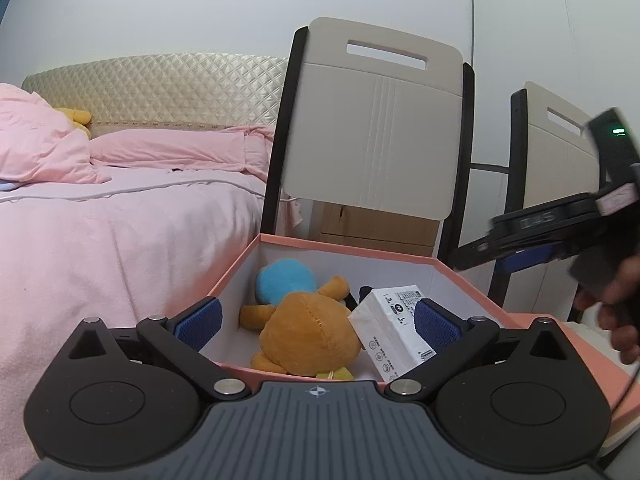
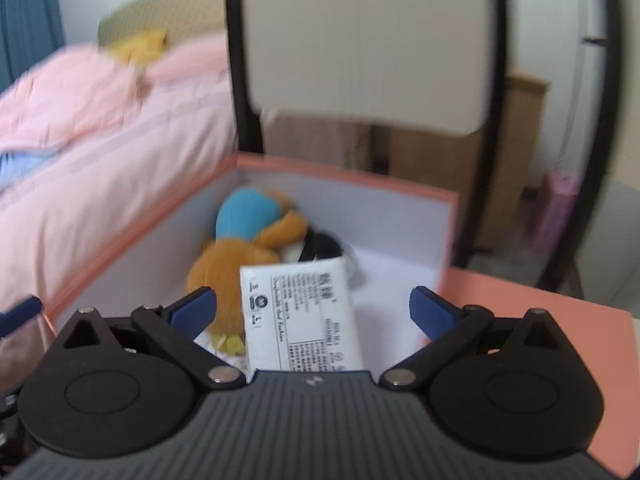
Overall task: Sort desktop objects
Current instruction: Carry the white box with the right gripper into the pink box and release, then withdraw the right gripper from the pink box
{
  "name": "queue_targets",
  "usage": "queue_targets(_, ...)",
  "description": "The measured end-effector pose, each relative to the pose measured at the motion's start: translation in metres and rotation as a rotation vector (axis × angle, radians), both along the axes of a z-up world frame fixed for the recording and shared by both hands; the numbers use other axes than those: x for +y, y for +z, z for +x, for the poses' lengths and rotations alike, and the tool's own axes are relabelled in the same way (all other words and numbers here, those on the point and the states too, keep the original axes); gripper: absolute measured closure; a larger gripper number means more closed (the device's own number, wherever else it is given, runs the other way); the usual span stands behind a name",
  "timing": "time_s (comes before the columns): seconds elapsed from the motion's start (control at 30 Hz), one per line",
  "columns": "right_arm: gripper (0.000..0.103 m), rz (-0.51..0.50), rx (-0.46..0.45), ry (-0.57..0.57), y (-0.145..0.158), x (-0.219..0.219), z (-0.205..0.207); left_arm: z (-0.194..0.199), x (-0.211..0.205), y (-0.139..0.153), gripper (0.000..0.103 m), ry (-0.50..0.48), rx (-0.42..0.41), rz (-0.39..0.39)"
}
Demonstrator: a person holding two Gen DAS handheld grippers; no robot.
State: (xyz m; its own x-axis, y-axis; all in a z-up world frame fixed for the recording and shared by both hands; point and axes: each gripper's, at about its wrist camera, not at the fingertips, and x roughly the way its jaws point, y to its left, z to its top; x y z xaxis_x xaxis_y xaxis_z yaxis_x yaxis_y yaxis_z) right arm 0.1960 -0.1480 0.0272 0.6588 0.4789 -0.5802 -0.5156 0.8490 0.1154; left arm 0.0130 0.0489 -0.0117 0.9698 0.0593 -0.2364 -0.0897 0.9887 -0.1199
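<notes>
Left gripper (image 1: 318, 322): jaws spread wide, nothing held, poised over the pink box (image 1: 344, 249).
Right gripper (image 2: 313, 312): jaws spread wide, nothing gripped (view blurred).
White packet (image 2: 304, 316): lying in the box, leaned against the orange plush toy (image 1: 308, 332).
Bed (image 1: 120, 224): beside the box.

A white packet (image 2: 302, 316) and a plush toy (image 2: 240, 248) are seen inside the pink box (image 2: 344, 174), framed by spread blue fingers (image 2: 434, 314).
</notes>
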Motion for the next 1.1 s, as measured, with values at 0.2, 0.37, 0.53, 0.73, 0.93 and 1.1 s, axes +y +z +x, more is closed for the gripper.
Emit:
queue_targets(0.2, 0.0, 0.137, -0.163, -0.125, 0.011, -0.052, -0.072, -0.005, -0.006, 0.002, 0.0, -0.015, -0.014, 0.015)
queue_targets(0.37, 0.0, 0.19, -0.278, -0.205, 0.003, -0.083, -0.119, -0.004, -0.011, 0.001, 0.0, -0.018, -0.013, 0.033)
queue_targets(0.53, 0.0, 0.209, -0.378, -0.263, -0.013, -0.102, -0.147, -0.002, -0.017, -0.001, 0.0, -0.017, -0.008, 0.057)
queue_targets(0.73, 0.0, 0.25, -0.456, -0.29, -0.027, -0.112, -0.16, 0.0, -0.023, -0.004, 0.0, -0.016, 0.0, 0.09)
queue_targets(0.93, 0.0, 0.24, -0.48, -0.3, -0.04, -0.115, -0.159, -0.001, -0.024, -0.003, 0.0, -0.018, -0.004, 0.11)
queue_targets(1.1, 0.0, 0.149, -0.476, -0.327, -0.047, -0.111, -0.155, -0.012, -0.029, 0.002, 0.0, -0.054, -0.053, 0.11)
